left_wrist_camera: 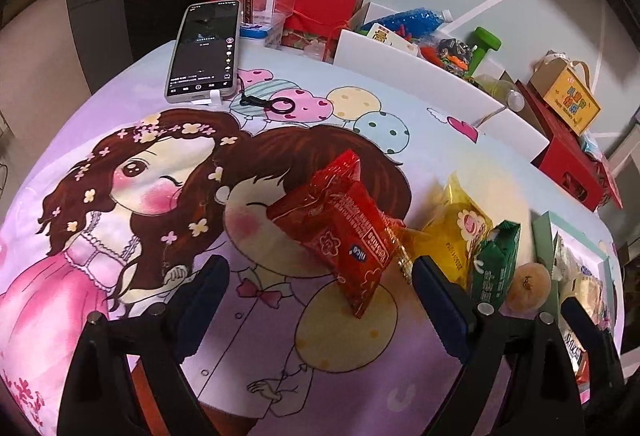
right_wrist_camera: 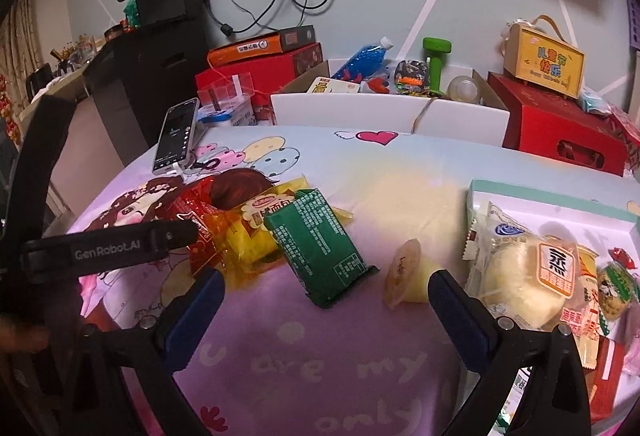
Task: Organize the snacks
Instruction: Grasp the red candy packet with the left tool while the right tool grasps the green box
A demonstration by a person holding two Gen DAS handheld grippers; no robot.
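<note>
Both tongs are wide open and hold nothing. The left gripper should close on the red snack packet at frame centre; the right gripper faces the green packet, and the box waits at the right edge.

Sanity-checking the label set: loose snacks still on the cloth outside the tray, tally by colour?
Red packet: 1
Yellow packet: 1
Green packet: 1
Pale yellow jelly cup: 1
Total: 4
The tray holds more snacks, not counted here.
</note>
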